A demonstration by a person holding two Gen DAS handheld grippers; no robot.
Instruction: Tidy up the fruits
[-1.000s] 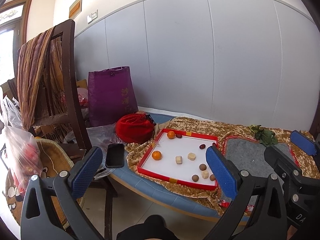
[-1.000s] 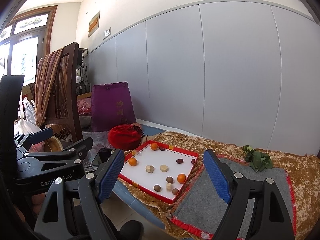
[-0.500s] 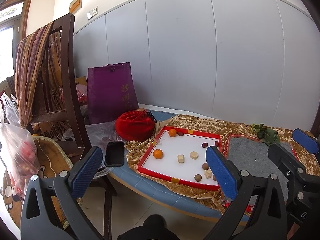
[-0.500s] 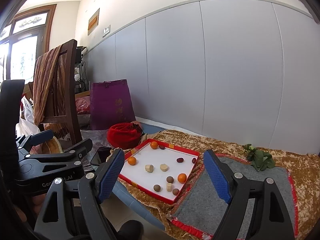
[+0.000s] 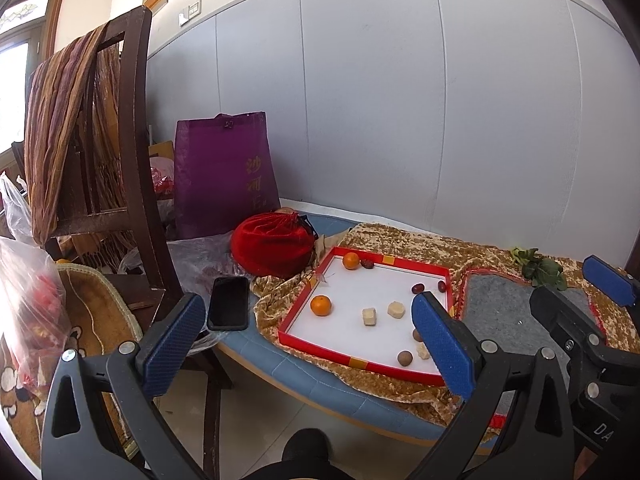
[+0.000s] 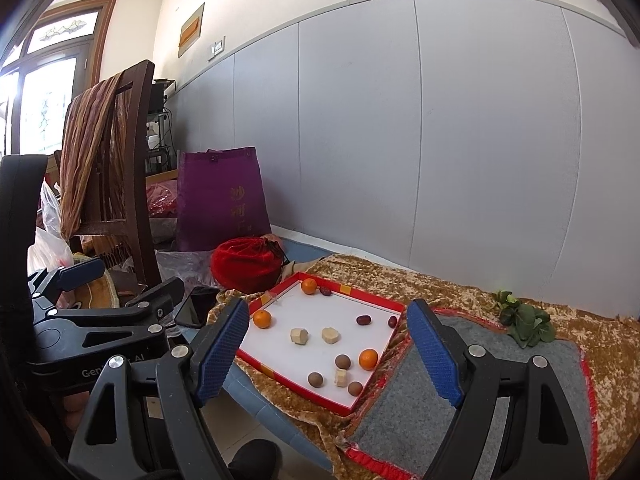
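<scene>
A red-rimmed white tray [image 5: 304, 304] [image 6: 368, 302] lies on a gold cloth on the low table. In it sit three oranges [image 6: 262, 319] [image 6: 308, 286] [image 6: 368, 359], dark red dates [image 6: 363, 319], brown round fruits [image 6: 342, 361] and pale cut chunks [image 6: 330, 335]. The left wrist view shows two oranges [image 5: 321, 305] [image 5: 351, 261]. My left gripper [image 5: 308, 340] is open, short of the table, with nothing between its fingers. My right gripper [image 6: 326, 348] is open too, held in front of the tray with nothing in it.
A grey felt mat [image 6: 460, 400] lies right of the tray, green leaves [image 6: 524, 322] behind it. A red pouch [image 5: 272, 246], a purple bag [image 5: 224, 172] and a black phone [image 5: 229, 303] sit at the left. A wooden chair [image 5: 136, 152] with draped cloth stands beside the table.
Both grippers have drifted closer to the table, so the tray looks slightly larger. Both stay open and nothing on the table has moved.
</scene>
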